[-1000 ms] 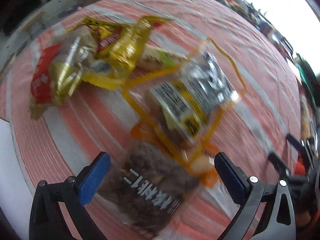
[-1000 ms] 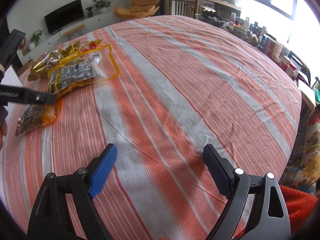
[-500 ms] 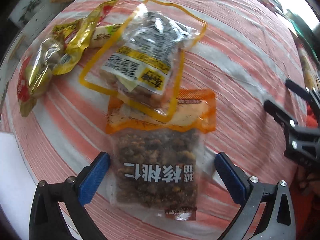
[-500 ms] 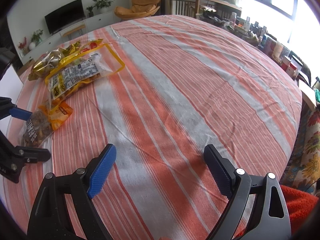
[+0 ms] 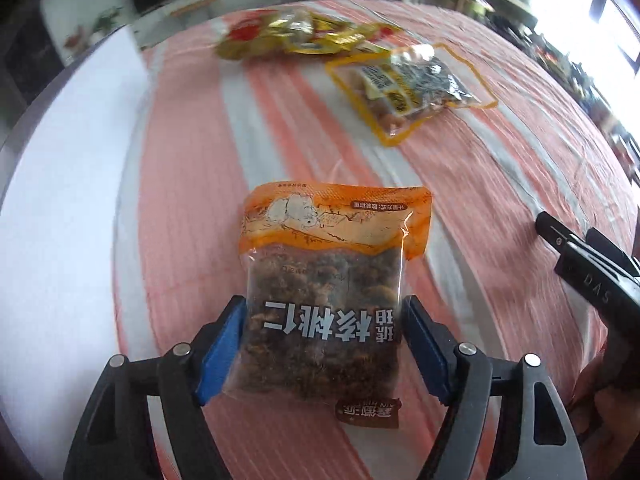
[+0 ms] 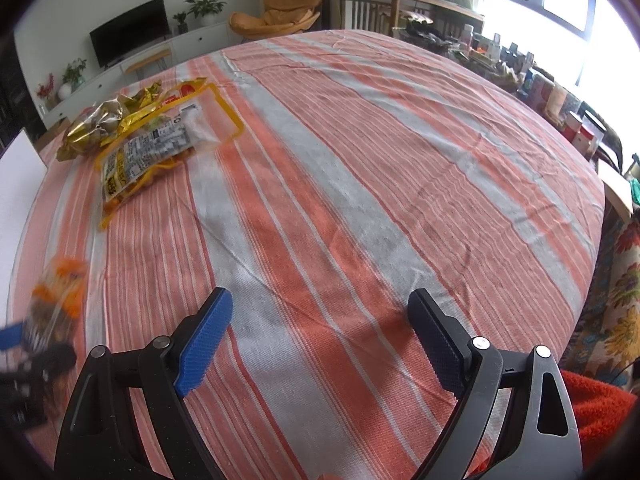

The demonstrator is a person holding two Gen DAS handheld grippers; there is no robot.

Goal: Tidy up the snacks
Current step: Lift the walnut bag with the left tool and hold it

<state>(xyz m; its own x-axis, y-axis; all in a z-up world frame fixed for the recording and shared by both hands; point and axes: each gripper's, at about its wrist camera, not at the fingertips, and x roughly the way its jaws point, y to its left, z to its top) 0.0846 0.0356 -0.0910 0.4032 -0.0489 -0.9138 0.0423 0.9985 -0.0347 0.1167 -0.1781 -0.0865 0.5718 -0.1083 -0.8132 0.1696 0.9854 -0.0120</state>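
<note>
An orange-topped bag of candied walnuts (image 5: 324, 280) sits between the blue pads of my left gripper (image 5: 322, 308), whose jaws are closing and touch both sides of the bag. In the right wrist view the same bag (image 6: 56, 300) is a blur at the far left, over the striped tablecloth (image 6: 320, 160). A yellow-edged clear snack pack (image 5: 408, 88) and several gold and red packets (image 5: 288, 36) lie farther back. My right gripper (image 6: 320, 300) hovers open over bare cloth, with nothing between its fingers.
A white board (image 5: 60, 200) covers the table's left side next to the cloth. Beyond the right edge of the table stand a shelf of small bottles and boxes (image 6: 560, 96) and a red cushion (image 6: 600, 412). Chairs and a TV cabinet stand behind the table.
My left gripper's jaws came in against the walnut bag and it moved with the bag away from the other packs, rolling as it went. The right gripper has kept still.
</note>
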